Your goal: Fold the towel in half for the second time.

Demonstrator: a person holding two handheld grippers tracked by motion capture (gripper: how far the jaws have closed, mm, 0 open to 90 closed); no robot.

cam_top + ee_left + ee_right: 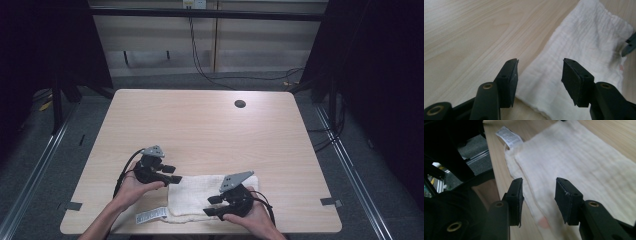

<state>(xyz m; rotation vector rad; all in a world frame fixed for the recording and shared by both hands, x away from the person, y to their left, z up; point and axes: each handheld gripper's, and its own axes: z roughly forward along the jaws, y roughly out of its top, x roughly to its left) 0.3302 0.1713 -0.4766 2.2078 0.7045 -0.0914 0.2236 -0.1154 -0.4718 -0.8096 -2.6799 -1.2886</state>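
A folded white gauzy cotton cloth (207, 195) lies flat along the near edge of the pale wooden table (200, 125), its small printed care label (151, 216) sticking out at the near-left corner. The person stands a gripper at each end of it, which looks to me like the close of a fold: the cloth sits neat and doubled, and both tools hang just above it rather than on it.

The left gripper (539, 75) hovers over the cloth's left end with its black jaws spread wide, nothing pressed between the pads; one pad is over bare wood, the other over fabric. The right gripper (539, 195) sits over the near-right part, jaws likewise apart and empty, the cloth lying untouched beneath them.
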